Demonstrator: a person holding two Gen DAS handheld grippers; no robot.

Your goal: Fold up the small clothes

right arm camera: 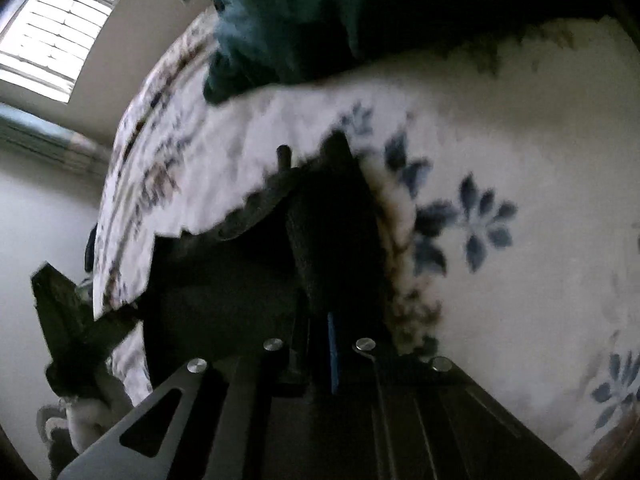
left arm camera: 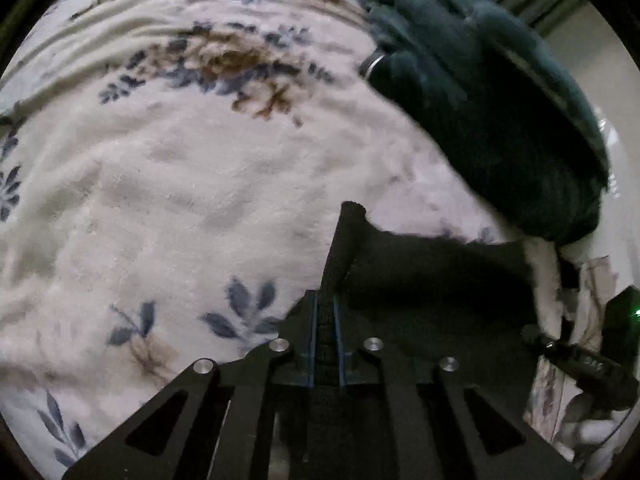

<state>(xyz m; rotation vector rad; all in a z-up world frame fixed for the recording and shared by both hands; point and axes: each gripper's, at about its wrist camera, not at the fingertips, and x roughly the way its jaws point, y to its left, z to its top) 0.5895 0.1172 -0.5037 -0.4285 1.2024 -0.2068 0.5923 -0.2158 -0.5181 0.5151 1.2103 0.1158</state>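
Black garment [right arm camera: 224, 280] hides the right gripper [right arm camera: 320, 216] fingertips (the right-wrist view is blurred throughout).

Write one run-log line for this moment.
left gripper: shut on black garment | right gripper: shut on black garment | floral blanket below

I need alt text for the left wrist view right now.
The left claw is shut on a black garment above a white floral blanket. A dark teal fleece pile lies at upper right.
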